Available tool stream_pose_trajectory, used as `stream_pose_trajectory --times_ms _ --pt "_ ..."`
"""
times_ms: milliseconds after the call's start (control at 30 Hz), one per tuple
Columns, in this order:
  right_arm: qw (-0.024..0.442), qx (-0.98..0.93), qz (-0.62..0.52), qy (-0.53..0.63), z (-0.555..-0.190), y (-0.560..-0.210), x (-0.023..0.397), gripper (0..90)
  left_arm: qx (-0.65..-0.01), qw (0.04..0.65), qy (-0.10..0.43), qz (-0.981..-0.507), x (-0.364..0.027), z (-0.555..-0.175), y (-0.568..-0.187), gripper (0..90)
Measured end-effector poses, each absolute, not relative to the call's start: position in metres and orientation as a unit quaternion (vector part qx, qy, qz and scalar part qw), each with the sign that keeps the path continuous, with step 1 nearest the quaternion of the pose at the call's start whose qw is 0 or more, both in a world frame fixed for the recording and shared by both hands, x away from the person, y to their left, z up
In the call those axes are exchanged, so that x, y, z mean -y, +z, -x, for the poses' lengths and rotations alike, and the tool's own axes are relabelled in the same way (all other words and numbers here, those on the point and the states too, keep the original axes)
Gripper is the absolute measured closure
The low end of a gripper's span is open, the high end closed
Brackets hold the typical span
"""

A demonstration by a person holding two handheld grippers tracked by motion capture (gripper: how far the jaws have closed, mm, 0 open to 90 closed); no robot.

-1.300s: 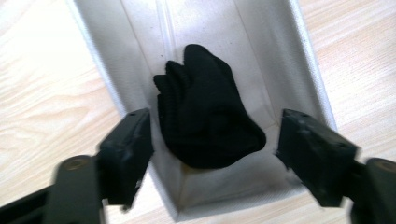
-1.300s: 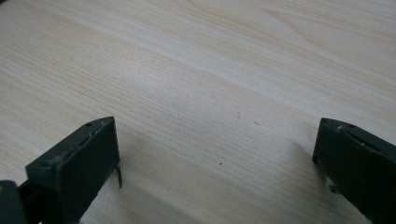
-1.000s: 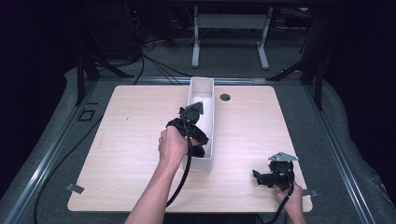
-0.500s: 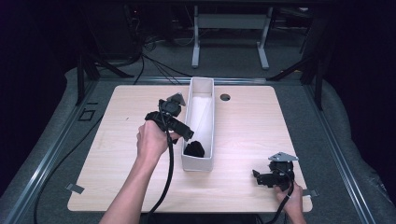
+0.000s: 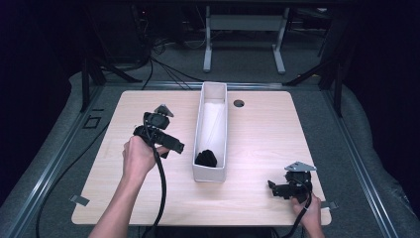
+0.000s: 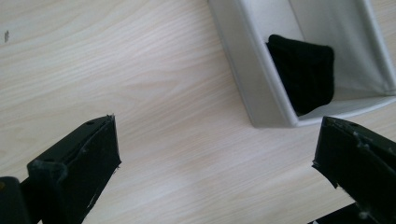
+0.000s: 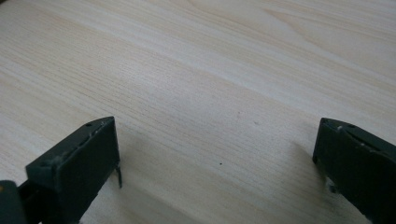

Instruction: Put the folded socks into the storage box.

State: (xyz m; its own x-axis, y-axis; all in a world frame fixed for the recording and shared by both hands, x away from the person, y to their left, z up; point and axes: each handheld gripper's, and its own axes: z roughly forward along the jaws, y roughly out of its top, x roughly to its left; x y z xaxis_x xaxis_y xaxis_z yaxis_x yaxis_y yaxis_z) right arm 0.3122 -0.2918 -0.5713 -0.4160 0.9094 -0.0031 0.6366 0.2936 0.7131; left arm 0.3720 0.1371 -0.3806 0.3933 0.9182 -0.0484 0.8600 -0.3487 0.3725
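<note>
At centre frame in the high view, a black cloth bundle (image 5: 206, 158) lies in the near end of the white box (image 5: 219, 94) on the table (image 5: 267, 134). The left gripper (image 5: 173, 145), jaws wide apart and empty, hovers just left of the box. The right gripper (image 5: 274, 189) rests at lower right, also spread and empty.

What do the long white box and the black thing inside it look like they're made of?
The white box looks like fabric over stiff panels: matte walls, with a creased, cloth-like lining. The black thing at its near end looks like a soft knit or woven textile, matte, with a faint grid texture; the exact fibre can't be told.
</note>
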Motion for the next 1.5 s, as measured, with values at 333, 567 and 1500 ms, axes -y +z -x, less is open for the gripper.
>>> stream_pose_trajectory --times_ms 333,567,1500 --pt "0.209 -0.776 -0.499 0.325 -0.312 -0.571 0.292 0.0 -0.569 0.175 0.076 -0.800 -0.177 -0.368 -0.402 0.0" --pt "0.209 -0.776 -0.499 0.325 -0.312 -0.571 0.292 0.0 -0.587 0.171 0.070 -0.788 -0.201 -0.365 -0.418 0.1" --pt "0.209 -0.776 -0.499 0.325 -0.312 -0.571 0.292 0.0 -0.647 0.180 0.066 -0.738 -0.288 -0.349 -0.520 0.0"
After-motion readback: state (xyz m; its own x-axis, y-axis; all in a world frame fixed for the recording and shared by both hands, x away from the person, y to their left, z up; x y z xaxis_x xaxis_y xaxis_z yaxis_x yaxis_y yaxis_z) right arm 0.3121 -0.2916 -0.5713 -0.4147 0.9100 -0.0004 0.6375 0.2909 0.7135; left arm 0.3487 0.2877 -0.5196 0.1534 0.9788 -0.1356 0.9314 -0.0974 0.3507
